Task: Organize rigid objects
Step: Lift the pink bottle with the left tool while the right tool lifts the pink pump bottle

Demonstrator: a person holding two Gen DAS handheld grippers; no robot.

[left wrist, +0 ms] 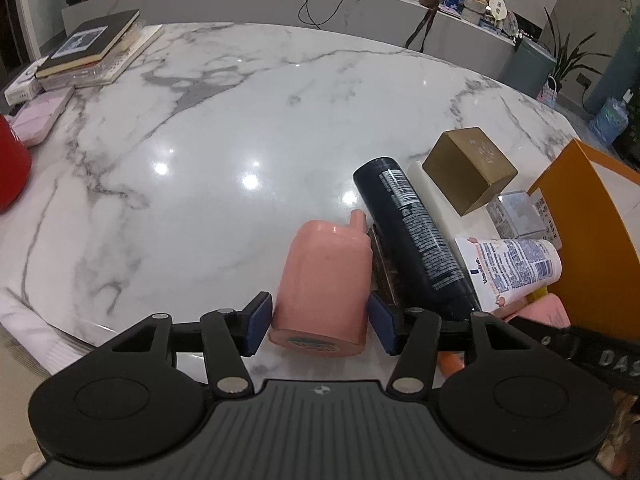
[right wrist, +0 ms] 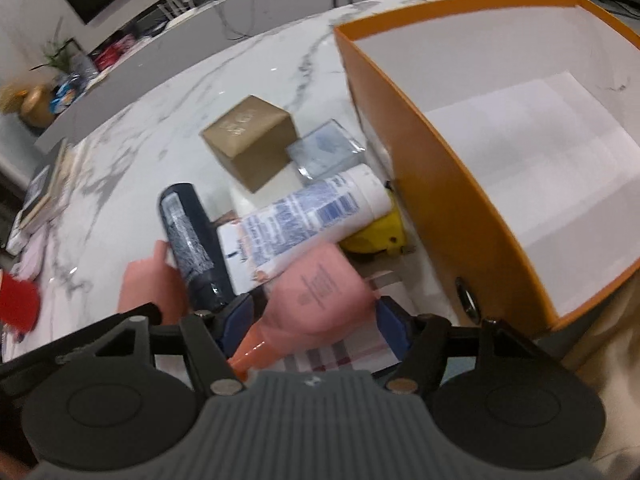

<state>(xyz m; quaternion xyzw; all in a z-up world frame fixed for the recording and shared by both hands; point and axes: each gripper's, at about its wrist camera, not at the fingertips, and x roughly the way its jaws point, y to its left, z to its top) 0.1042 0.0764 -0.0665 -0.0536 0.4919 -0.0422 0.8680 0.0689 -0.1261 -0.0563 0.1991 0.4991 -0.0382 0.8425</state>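
Observation:
A pink bottle (left wrist: 324, 276) lies on the marble table (left wrist: 200, 140) with its base toward me. My left gripper (left wrist: 320, 322) is shut on it, a blue pad against each side. The same bottle (right wrist: 150, 280) shows at the left of the blurred right wrist view. My right gripper (right wrist: 316, 320) is shut on a pink tube (right wrist: 320, 292) with an orange cap (right wrist: 248, 352), held over the pile beside the orange box (right wrist: 460, 208). The box's white inside holds nothing I can see.
Beside the bottle lie a dark spray can (left wrist: 412, 232), a Vaseline tube (left wrist: 512, 268), a gold box (left wrist: 468, 168), a clear-wrapped small box (left wrist: 516, 212) and a yellow object (right wrist: 376, 236). Books (left wrist: 92, 44), a pink case (left wrist: 40, 116) and a red object (left wrist: 12, 160) sit at the far left.

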